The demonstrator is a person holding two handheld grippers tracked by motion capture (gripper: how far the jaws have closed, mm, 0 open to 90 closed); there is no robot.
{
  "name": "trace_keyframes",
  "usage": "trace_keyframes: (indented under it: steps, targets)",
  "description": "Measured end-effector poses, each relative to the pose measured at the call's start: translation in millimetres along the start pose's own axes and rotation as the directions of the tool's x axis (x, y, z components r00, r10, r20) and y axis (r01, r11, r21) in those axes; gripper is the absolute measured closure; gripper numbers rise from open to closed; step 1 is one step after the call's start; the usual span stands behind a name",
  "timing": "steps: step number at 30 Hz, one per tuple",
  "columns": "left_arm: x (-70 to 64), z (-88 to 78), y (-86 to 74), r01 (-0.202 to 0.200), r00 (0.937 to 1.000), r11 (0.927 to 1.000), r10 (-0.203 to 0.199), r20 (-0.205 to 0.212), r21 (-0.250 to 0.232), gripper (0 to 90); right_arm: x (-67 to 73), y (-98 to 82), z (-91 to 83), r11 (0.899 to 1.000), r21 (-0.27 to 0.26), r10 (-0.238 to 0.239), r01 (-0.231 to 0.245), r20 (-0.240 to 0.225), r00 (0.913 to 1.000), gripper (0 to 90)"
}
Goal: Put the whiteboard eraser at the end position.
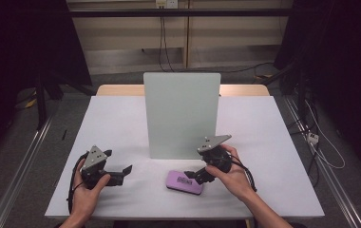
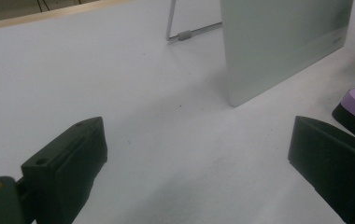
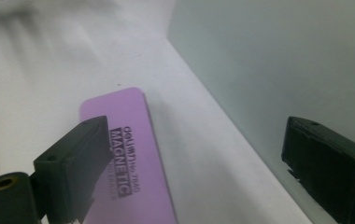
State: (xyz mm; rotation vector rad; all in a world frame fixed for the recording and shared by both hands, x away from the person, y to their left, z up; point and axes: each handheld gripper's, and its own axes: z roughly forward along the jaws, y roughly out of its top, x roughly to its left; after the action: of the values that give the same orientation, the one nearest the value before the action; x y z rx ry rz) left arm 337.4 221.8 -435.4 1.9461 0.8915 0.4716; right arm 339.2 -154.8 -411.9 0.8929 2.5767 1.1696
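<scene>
Purple eraser (image 1: 184, 182) flat before upright white board (image 1: 181, 114) | right hand-held gripper (image 1: 194, 175) spread above | left hand-held gripper (image 1: 126, 170) spread

Purple eraser (image 3: 129, 154) looks smooth matt plastic; the board (image 1: 181, 114) beside it glossy pale; table (image 1: 112, 123) matt white.

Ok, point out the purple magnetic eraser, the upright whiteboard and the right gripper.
purple magnetic eraser (image 1: 184, 182), high view, on its purple top face.
upright whiteboard (image 1: 181, 114), high view, middle of its pale front face.
right gripper (image 1: 191, 175), high view, between its open jaw tips, above the eraser.
</scene>
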Motion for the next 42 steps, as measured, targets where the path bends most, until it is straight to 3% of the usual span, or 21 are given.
trace_keyframes:
  steps: [4, 8, 13, 20, 30, 35, 42]
  targets:
    - [2.4, -2.4, 0.4, 0.015, 0.9999, 0.9998, -0.015, -0.005, -0.01, 4.6, -3.9, -4.6, -5.3, 0.999, -0.013, 0.043, -0.043, 0.061, 0.9972, 8.0]
    - [4.1, -3.4, -0.2, 0.03, 0.9995, 0.9995, -0.03, -0.009, -0.014, 4.6, -6.1, -11.7, -10.0, 0.997, -0.045, 0.06, -0.055, 0.113, 0.9917, 8.0]
    - [5.0, -2.9, -0.1, 0.063, 0.998, 0.9979, -0.063, 0.001, -0.018, 4.2, -9.5, -22.2, -18.4, 0.99, -0.108, 0.117, -0.096, 0.209, 0.9709, 8.1]
    - [3.9, -2.5, -0.5, 0.06, 0.9982, 0.9982, -0.06, -0.003, -0.01, 4.2, -20.7, -38.4, -31.3, 0.974, -0.154, 0.196, -0.164, 0.228, 0.9538, 8.2]
    - [3.3, -2.7, -0.4, 0.057, 0.9983, 0.9983, -0.057, -0.012, -0.009, 4.4, -31.7, -62.0, -53.5, 0.958, -0.19, 0.263, -0.215, 0.277, 0.9243, 8.7]
    - [4.4, -3.2, -0.3, 0.058, 0.998, 0.9983, -0.058, -0.026, -0.012, 4.4, -34.6, -72.3, -63.3, 0.949, -0.213, 0.286, -0.23, 0.284, 0.9152, 8.4]
    - [5.4, -3.9, -0.9, 0.076, 0.9962, 0.9968, -0.077, -0.041, -0.023, 4.4, -38.0, -90.0, -73.6, 0.936, -0.232, 0.33, -0.264, 0.317, 0.8892, 8.5]
